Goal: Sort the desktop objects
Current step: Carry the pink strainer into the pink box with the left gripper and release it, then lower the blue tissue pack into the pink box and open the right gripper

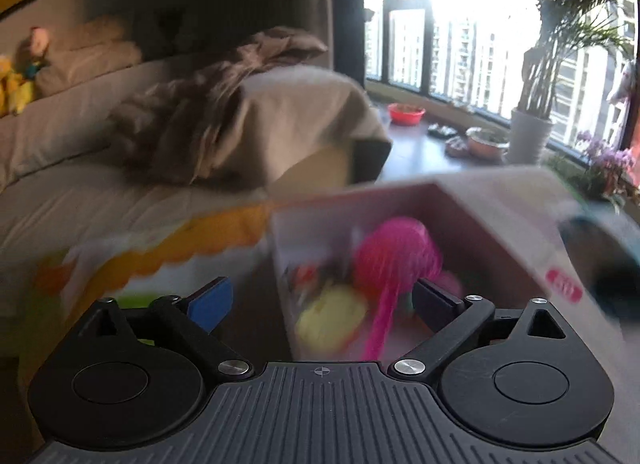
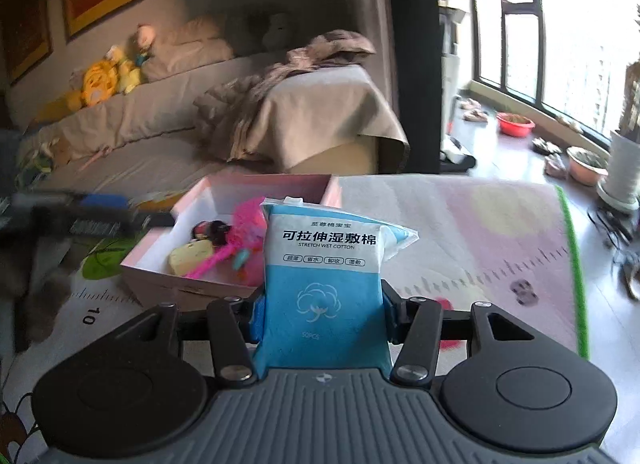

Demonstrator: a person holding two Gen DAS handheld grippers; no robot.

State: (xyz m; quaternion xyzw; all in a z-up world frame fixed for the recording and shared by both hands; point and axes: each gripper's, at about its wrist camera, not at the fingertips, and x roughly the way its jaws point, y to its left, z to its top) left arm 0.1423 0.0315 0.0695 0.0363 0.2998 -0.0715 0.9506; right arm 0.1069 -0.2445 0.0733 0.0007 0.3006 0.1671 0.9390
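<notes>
My right gripper (image 2: 322,304) is shut on a blue and white wet cotton pack (image 2: 326,276), held upright just in front of the pink box (image 2: 160,280). The box holds a pink brush (image 2: 224,260), a yellow item (image 2: 190,258) and a dark round item (image 2: 210,229). In the blurred left wrist view my left gripper (image 1: 324,300) is open and empty at the near edge of the same box (image 1: 500,232), with the pink brush (image 1: 394,260) and yellow item (image 1: 332,318) between its fingers' line of sight. The left gripper (image 2: 92,215) shows blurred at the left of the right wrist view.
The box sits on a printed play mat (image 2: 480,232) with a green edge. A sofa (image 2: 132,123) with plush toys stands behind. Plant pots (image 2: 624,167) and a red bowl (image 2: 515,123) line the window side on the floor.
</notes>
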